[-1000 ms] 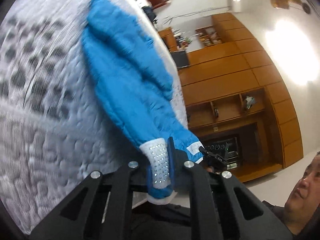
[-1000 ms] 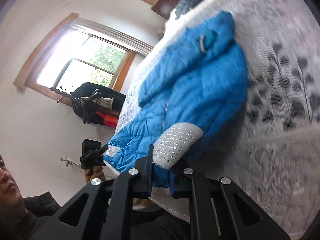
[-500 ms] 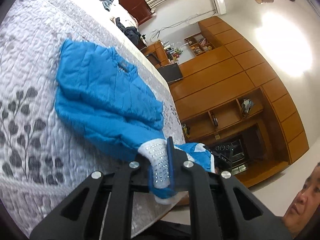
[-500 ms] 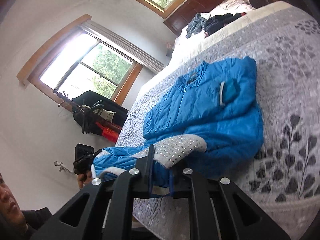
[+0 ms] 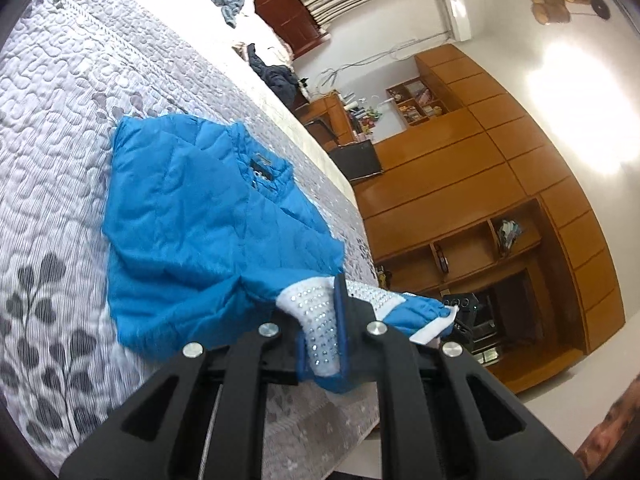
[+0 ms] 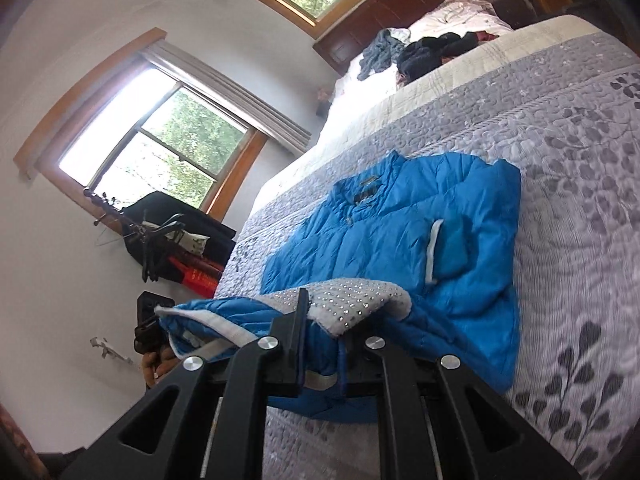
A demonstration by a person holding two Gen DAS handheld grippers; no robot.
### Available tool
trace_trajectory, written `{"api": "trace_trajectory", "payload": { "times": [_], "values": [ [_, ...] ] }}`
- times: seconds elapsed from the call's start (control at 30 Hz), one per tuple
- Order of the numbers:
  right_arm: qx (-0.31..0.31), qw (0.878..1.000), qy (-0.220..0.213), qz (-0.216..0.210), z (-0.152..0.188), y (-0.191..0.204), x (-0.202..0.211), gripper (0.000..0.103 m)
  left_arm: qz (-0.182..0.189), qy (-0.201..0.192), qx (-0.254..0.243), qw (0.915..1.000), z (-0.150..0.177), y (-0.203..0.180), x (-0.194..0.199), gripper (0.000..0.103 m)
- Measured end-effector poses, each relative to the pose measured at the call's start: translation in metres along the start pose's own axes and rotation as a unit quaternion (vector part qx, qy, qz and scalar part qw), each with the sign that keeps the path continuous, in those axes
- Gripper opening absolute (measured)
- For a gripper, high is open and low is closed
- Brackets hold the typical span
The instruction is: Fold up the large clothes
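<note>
While the blue jacket point(image 5: 208, 216) lies on the quilted bed point(image 5: 60, 120), left gripper point(image 5: 340, 320) and right gripper point(image 6: 320, 320) each clamp its lifted hem, nearest the cameras.

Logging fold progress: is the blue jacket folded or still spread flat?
Partly folded. The blue jacket lies on the bed, one sleeve across its chest; both grippers pinch its lifted hem.

Each gripper point(image 5: 340, 320) is matte black plastic. Two angular arms with triangle cut-outs carry four round silver screws in a row. The right gripper point(image 6: 324, 328) looks the same. Its fingers point(image 6: 298, 336) are flat black plates, and a thin metal rod shows between the arms.
</note>
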State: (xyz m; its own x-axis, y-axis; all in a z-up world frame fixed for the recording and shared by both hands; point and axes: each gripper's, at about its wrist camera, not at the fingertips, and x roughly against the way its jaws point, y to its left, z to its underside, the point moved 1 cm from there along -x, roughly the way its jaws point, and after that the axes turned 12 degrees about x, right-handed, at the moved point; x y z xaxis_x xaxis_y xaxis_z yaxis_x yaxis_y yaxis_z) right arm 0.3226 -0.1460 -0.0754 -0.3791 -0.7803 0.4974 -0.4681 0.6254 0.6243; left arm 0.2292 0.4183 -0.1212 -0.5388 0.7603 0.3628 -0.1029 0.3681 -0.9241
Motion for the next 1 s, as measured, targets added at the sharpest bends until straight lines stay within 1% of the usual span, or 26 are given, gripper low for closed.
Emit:
{"api": "trace_trajectory", "payload": {
  "times": [0.2,0.3,0.43,0.53,0.6,0.63,0.67,0.7,0.73,0.77,0.8,0.83,0.87,0.93,1.0],
  "values": [
    [-0.022,0.999,0.024,0.019,-0.025,-0.034,-0.039,0.011,-0.019,0.005,0.051,0.9985,-0.037,0.020,-0.031,0.010],
    [-0.036,0.998,0.043,0.032,-0.036,-0.057,-0.063,0.011,-0.035,0.007,0.062,0.9974,-0.055,0.028,-0.047,0.010],
    [-0.062,0.995,0.065,0.037,-0.045,-0.088,-0.091,0.012,-0.052,0.008,0.084,0.9951,-0.078,0.041,-0.066,0.010],
    [-0.088,0.992,0.083,0.036,-0.047,-0.114,-0.109,0.017,-0.055,0.013,0.104,0.9930,-0.094,0.054,-0.079,0.015],
    [-0.114,0.989,0.095,0.019,-0.047,-0.128,-0.115,0.021,-0.055,0.015,0.114,0.9919,-0.100,0.061,-0.082,0.018],
    [-0.125,0.987,0.099,0.007,-0.048,-0.134,-0.116,0.022,-0.050,0.018,0.118,0.9917,-0.102,0.064,-0.081,0.019],
    [-0.131,0.986,0.101,-0.006,-0.050,-0.136,-0.114,0.024,-0.047,0.020,0.115,0.9921,-0.102,0.063,-0.080,0.023],
    [-0.133,0.986,0.101,-0.021,-0.052,-0.137,-0.111,0.029,-0.044,0.021,0.102,0.9936,-0.101,0.059,-0.076,0.028],
    [-0.128,0.986,0.099,-0.042,-0.056,-0.135,-0.105,0.045,-0.042,0.022,0.091,0.9947,-0.101,0.055,-0.074,0.033],
    [-0.120,0.987,0.096,-0.046,-0.059,-0.132,-0.101,0.055,-0.040,0.023,0.078,0.9959,-0.100,0.050,-0.071,0.048],
    [-0.107,0.989,0.089,-0.045,-0.062,-0.129,-0.094,0.068,-0.039,0.022,0.058,0.9973,-0.098,0.044,-0.068,0.066],
    [-0.092,0.991,0.082,-0.045,-0.067,-0.126,-0.087,0.069,-0.042,0.009,0.029,0.9987,-0.098,0.036,-0.061,0.074],
    [-0.085,0.992,0.080,-0.051,-0.069,-0.125,-0.083,0.069,-0.044,0.002,0.017,0.9989,-0.097,0.033,-0.057,0.081],
    [-0.066,0.994,0.076,-0.047,-0.074,-0.125,-0.076,0.069,-0.044,0.000,-0.002,0.9990,-0.101,0.028,-0.051,0.081],
    [-0.040,0.996,0.074,-0.031,-0.079,-0.126,-0.074,0.069,-0.065,-0.002,-0.032,0.9974,-0.103,0.023,-0.051,0.082]
  ]
}}
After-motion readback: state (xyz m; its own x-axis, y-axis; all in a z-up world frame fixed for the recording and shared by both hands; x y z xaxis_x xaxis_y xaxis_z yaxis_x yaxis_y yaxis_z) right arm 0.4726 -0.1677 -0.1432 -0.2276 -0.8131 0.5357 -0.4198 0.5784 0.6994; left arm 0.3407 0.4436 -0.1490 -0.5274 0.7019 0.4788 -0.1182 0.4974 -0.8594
